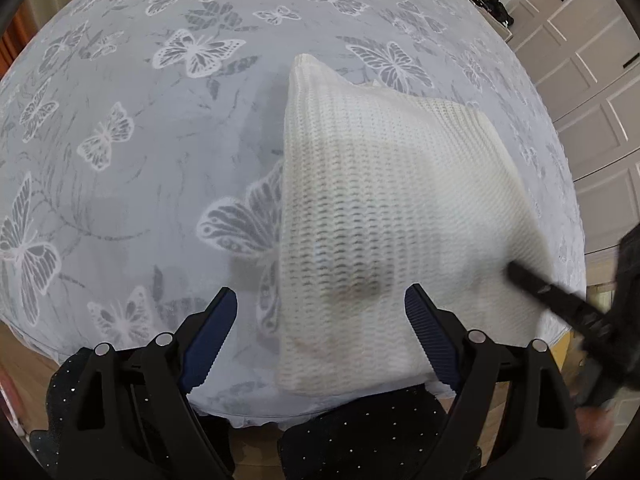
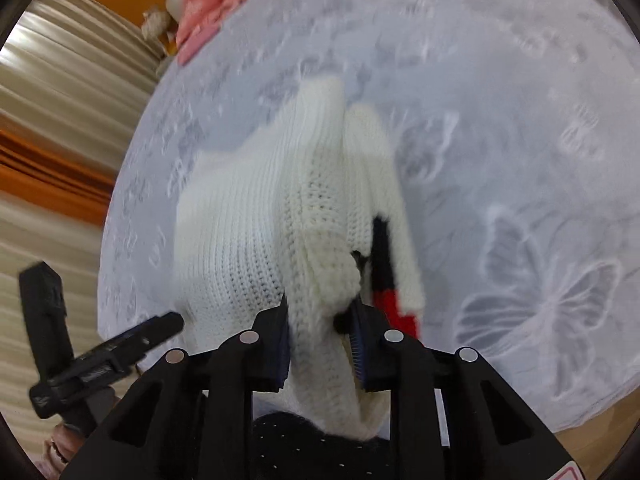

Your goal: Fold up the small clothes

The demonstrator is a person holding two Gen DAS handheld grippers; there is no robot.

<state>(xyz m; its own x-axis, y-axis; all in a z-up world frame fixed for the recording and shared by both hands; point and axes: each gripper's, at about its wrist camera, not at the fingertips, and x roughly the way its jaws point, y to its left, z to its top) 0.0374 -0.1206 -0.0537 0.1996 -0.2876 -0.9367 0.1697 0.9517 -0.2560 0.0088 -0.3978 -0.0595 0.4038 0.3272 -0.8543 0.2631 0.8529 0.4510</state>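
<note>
A white knit garment (image 1: 384, 216) lies on the grey butterfly-print bed cover (image 1: 120, 160), one side lifted. My left gripper (image 1: 320, 312) is open and empty, its jaws wide apart just above the garment's near edge. My right gripper (image 2: 320, 332) is shut on a bunched fold of the white knit garment (image 2: 248, 232) and holds it up off the bed cover (image 2: 520, 160). A red and black patch (image 2: 386, 280) shows on the garment beside the right jaw. The right gripper also shows, blurred, in the left wrist view (image 1: 568, 304) at the garment's right edge.
White panelled wardrobe doors (image 1: 580, 60) stand right of the bed. Pink clothing (image 2: 208, 4) lies at the far edge of the bed. Beige and orange curtains (image 2: 60, 140) hang on the left. The left gripper shows at lower left in the right wrist view (image 2: 100, 352). Dark dotted fabric (image 1: 360, 432) lies below the bed's near edge.
</note>
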